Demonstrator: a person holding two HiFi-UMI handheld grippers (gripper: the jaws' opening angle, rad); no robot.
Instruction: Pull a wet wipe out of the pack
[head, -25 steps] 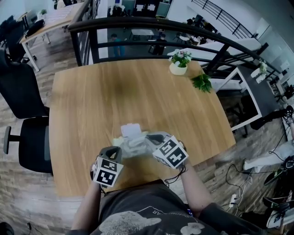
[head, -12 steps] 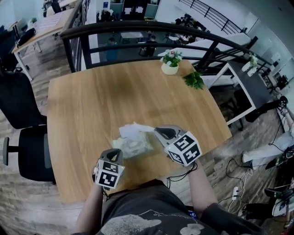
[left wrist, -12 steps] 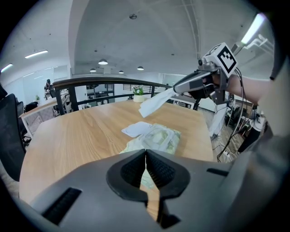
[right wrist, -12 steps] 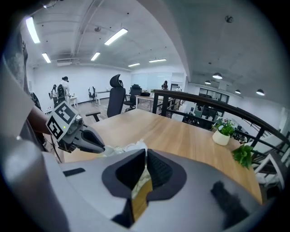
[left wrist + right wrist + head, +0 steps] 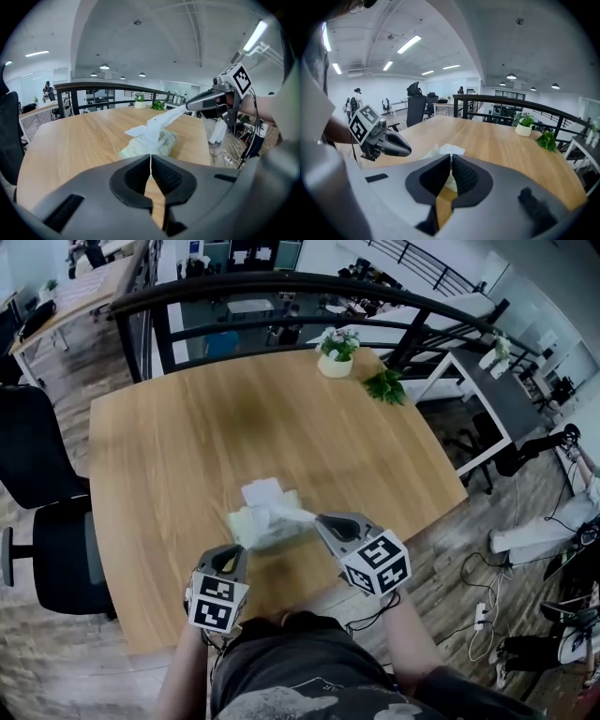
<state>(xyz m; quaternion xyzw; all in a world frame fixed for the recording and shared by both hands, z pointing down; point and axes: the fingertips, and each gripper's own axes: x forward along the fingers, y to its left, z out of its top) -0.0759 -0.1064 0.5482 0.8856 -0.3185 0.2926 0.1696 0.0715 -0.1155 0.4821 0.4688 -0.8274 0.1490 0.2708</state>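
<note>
Wet wipe (image 5: 292, 514) is part way out of the pack. It stretches like a white strip from the top of the wet wipe pack (image 5: 261, 529) to the right gripper (image 5: 321, 519). The right gripper is clenched on the end of the wipe, and white shows between its jaws in the right gripper view. The wipe is pulled tight and slopes up off the pack toward that gripper.

The pack is soft and pale green. It lies flat on the wooden desk (image 5: 178, 437), near the desk's near edge and about midway along it. A white flap (image 5: 262, 491) sticks up at the pack's far end.

The left gripper (image 5: 234, 552) is at the pack's near left corner. Its jaws are pressed together, with only a thin pale line between them in the left gripper view. The jaws hide the pack's near edge, so it is not clear whether they pinch it.

A small flower pot (image 5: 336, 360) stands near the desk's far right corner, and a green sprig (image 5: 384, 385) lies just beside it at the right edge. A black office chair (image 5: 52, 549) stands by the desk's left edge.
</note>
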